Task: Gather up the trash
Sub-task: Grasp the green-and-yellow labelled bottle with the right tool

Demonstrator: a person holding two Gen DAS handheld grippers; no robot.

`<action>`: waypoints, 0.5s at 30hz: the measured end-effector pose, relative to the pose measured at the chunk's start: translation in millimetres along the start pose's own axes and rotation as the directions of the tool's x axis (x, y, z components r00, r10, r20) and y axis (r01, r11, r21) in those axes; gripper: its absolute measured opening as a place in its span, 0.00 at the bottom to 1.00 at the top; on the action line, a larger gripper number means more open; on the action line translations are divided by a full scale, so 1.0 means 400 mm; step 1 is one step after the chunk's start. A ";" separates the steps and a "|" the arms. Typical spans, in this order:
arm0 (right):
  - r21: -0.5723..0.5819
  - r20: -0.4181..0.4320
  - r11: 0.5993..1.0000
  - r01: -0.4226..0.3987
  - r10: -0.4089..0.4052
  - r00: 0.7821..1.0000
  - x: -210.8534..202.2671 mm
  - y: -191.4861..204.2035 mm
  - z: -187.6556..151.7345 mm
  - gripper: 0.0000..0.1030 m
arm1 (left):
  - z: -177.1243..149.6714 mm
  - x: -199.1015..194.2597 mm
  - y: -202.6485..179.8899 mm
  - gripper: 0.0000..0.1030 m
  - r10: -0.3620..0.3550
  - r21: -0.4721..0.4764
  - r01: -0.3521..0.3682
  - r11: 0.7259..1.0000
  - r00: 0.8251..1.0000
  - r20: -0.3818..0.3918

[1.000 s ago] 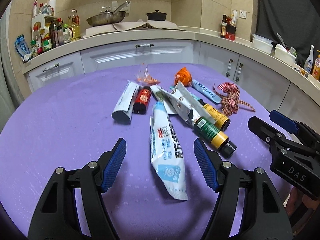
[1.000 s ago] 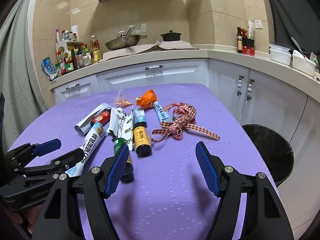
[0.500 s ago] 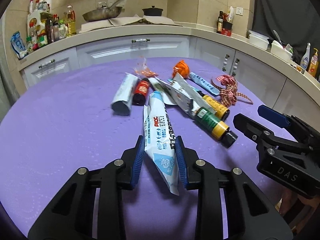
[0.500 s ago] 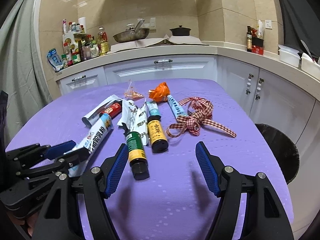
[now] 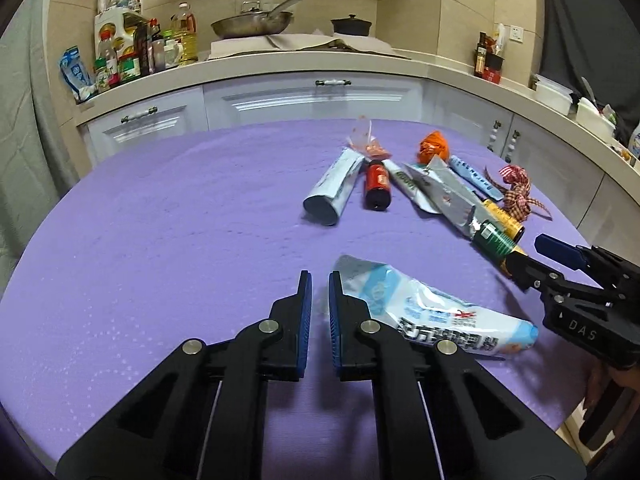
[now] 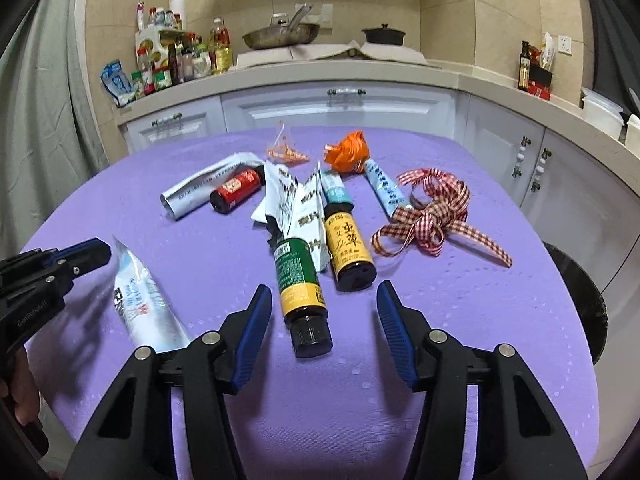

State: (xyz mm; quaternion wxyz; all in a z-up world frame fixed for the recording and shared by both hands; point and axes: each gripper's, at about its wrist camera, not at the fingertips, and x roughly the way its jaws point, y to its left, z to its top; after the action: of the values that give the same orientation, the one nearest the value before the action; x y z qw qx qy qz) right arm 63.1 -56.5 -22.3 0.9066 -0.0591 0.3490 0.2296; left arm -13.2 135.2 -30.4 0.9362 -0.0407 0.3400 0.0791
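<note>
My left gripper (image 5: 320,292) has its jaws closing to a narrow slit on a corner of the white and blue pouch (image 5: 432,312), which lies crosswise to the right of its fingers on the purple tablecloth (image 5: 180,240). In the right wrist view that pouch (image 6: 140,300) sits beside the left gripper (image 6: 94,254). The jaws of my right gripper (image 6: 324,292) are closing, still open, either side of the black cap of a green and yellow bottle (image 6: 298,276); the pads are clear of it. From the left wrist, the right gripper (image 5: 532,254) shows at the right edge.
More trash lies mid-table: a yellow bottle (image 6: 348,248), a small red bottle (image 6: 236,192), a silver tube (image 6: 200,188), torn white wrappers (image 6: 296,204), an orange wrapper (image 6: 346,152) and a checked ribbon (image 6: 432,216). A black bin (image 6: 580,300) stands past the table's right edge.
The left jaws closed from wide to a slit and moved left; the pouch swung from pointing away to lying crosswise. The right gripper advanced over the green bottle's cap and narrowed.
</note>
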 end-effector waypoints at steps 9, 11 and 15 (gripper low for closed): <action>-0.006 -0.033 1.000 -0.013 0.013 0.999 0.011 0.003 -0.004 0.42 | -0.015 -0.015 -0.003 0.35 -0.061 0.003 0.061 0.998 0.998 0.007; -0.014 -0.052 0.999 -0.036 0.035 0.998 0.019 0.007 -0.004 0.30 | -0.012 -0.019 -0.005 0.46 -0.060 -0.002 0.060 0.998 0.998 0.015; -0.030 -0.058 0.998 -0.047 0.045 0.997 0.020 0.011 -0.008 0.25 | -0.010 -0.023 -0.007 0.52 -0.061 -0.009 0.061 0.998 0.998 0.019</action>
State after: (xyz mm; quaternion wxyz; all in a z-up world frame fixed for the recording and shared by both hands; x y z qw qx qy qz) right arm 64.3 -50.4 -29.5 0.8897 -0.0717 0.3726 0.2540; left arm -22.3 130.7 -27.5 0.9410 -0.0550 0.3296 0.0527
